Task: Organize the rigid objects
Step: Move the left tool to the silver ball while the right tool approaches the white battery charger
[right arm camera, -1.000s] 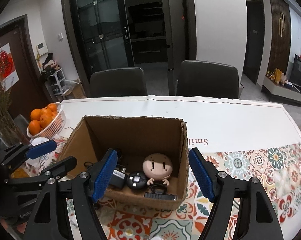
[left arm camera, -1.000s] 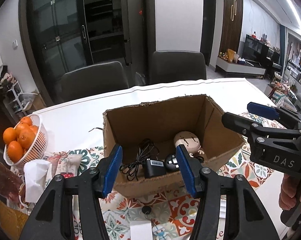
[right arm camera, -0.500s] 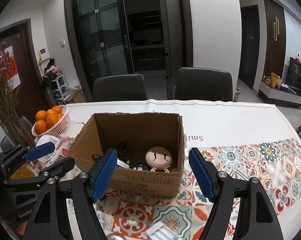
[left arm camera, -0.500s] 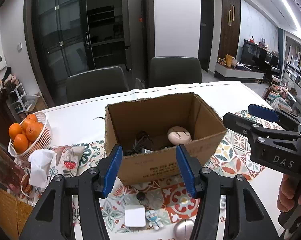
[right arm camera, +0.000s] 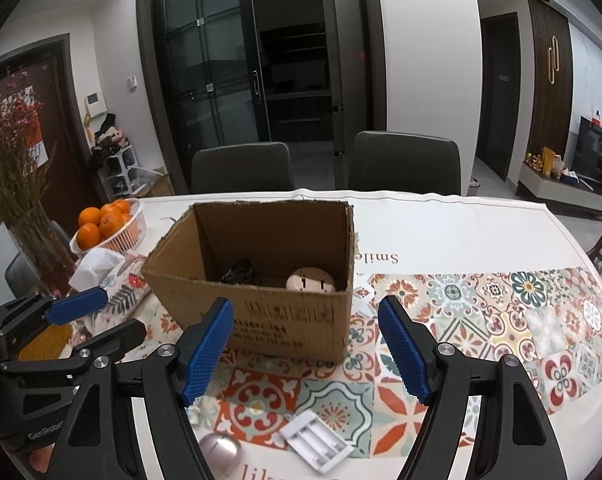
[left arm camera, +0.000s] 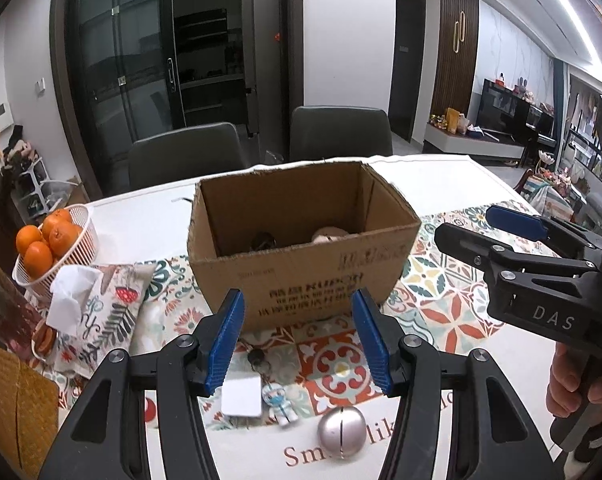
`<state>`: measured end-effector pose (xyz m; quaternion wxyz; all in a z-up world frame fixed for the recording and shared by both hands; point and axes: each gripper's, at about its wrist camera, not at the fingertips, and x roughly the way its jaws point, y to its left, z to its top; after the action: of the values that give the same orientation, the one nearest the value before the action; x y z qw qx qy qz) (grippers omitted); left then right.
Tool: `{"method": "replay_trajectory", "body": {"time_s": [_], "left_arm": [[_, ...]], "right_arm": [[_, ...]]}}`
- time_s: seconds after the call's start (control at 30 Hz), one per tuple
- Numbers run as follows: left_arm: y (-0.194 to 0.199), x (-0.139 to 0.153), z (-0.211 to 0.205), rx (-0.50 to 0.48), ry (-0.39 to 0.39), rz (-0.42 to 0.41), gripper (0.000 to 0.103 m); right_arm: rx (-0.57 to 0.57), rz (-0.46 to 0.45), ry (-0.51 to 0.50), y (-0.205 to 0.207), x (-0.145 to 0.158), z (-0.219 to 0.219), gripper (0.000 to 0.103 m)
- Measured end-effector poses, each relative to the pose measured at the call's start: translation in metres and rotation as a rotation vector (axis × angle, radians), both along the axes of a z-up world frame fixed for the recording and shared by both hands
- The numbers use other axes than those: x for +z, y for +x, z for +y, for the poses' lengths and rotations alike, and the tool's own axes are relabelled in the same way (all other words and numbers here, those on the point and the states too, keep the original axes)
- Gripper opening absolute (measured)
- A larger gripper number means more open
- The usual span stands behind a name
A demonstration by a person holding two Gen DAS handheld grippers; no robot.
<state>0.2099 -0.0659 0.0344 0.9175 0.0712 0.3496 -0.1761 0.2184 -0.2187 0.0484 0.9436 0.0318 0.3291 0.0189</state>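
Note:
An open cardboard box stands on the patterned table runner. Inside it, a doll head and a black cable show over the rim. In front of the box lie a black key ring, a white square block, a small figurine, a silver egg-shaped object and a white battery holder. My left gripper hovers open above these small items with nothing between its fingers. My right gripper is open too, and also holds nothing.
A white basket of oranges and a patterned tissue pouch sit left of the box. A vase of dried flowers stands at the far left. Two dark chairs line the table's far edge. A hand holds the right gripper.
Both grippers have drawn back from the box, which now looks smaller and farther away. The small items on the table in front of it have come into view.

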Motion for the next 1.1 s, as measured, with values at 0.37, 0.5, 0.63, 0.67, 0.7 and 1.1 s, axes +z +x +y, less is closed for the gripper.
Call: {"method": "replay_trajectory", "body": {"time_s": [0.37, 0.5, 0.63, 0.67, 0.7, 1.1], "left_arm": [[-0.022, -0.029, -0.006, 0.022, 0.016, 0.047, 0.055], [-0.026, -0.039, -0.008, 0.03, 0.018, 0.068, 0.055], [-0.03, -0.047, -0.011, 0.033, 0.014, 0.09, 0.055], [-0.031, -0.05, -0.012, 0.033, 0.013, 0.099, 0.055], [-0.032, -0.052, -0.012, 0.035, 0.012, 0.104, 0.055], [-0.041, -0.081, -0.016, 0.044, 0.006, 0.187, 0.058]], "right_arm": [[0.036, 0.029, -0.021, -0.015, -0.023, -0.004, 0.076], [0.059, 0.043, -0.031, -0.019, -0.034, -0.004, 0.076], [0.076, 0.062, -0.033, -0.021, -0.044, -0.004, 0.076], [0.079, 0.065, -0.034, -0.022, -0.046, -0.005, 0.076], [0.082, 0.067, -0.036, -0.022, -0.048, -0.006, 0.076], [0.146, 0.119, -0.053, -0.026, -0.074, -0.006, 0.076]]}}
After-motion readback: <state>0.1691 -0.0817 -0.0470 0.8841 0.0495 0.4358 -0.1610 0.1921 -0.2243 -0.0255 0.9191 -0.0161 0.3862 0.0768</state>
